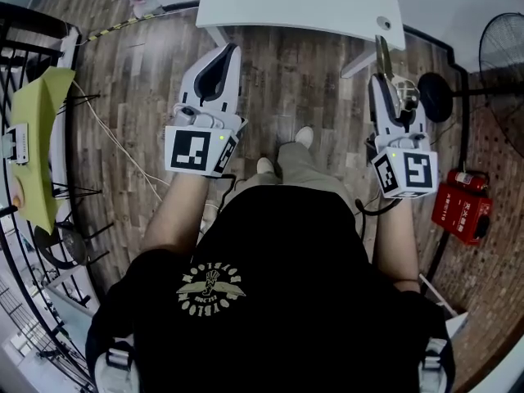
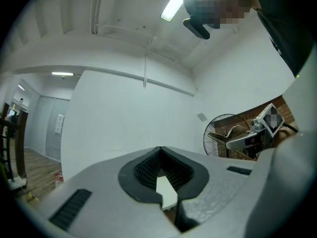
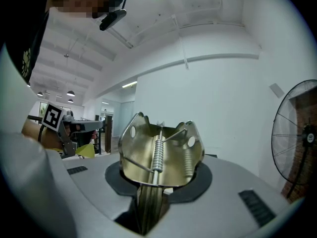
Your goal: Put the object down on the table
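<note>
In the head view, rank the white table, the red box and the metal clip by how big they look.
1. white table, even cut off by the top edge.
2. red box.
3. metal clip, seen edge-on in the right gripper.

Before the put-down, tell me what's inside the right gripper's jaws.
A brass-coloured metal spring clip is clamped between the jaws of the right gripper, its coil spring and two holed wings showing. Its lower end sinks down between them, so that part is hidden.
</note>
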Motion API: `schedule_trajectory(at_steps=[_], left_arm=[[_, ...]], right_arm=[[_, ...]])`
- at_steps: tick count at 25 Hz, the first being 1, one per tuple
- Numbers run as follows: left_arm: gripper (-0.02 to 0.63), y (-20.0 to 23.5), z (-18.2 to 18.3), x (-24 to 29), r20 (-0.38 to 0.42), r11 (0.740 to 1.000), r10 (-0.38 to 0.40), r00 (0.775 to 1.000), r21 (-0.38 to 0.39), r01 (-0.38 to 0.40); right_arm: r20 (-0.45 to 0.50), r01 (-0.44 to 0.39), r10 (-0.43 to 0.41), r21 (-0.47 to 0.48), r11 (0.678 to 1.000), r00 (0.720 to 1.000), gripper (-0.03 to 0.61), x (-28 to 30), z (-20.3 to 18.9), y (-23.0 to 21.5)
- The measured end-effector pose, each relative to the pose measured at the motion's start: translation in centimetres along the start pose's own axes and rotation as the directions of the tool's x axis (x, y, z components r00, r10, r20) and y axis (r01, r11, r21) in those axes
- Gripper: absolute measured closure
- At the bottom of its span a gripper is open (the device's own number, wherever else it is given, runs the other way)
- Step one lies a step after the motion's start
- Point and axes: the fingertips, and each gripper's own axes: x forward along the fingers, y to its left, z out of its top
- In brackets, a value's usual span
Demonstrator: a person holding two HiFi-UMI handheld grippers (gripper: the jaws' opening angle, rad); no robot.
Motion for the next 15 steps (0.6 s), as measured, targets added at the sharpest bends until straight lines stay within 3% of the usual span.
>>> schedule_trajectory(at_steps=[8,15], left_arm=[[0.607,1.9,-1.7,2.4,-0.052,0.997,0.062,0.997,-0.035,-0.063],[0.607,1.8,-2.0,4.7,-0.048,0.999,0.051,0.998,0.002,-0.051]], right_arm=[[0.004,-0.019,0.019,-0.019,1.0,1.0,0.469,2.0,0.8,-1.3],[0.004,-0.029,0.029,-0.026,0.999,1.0,0.469,3.5,0.9,-2.8]])
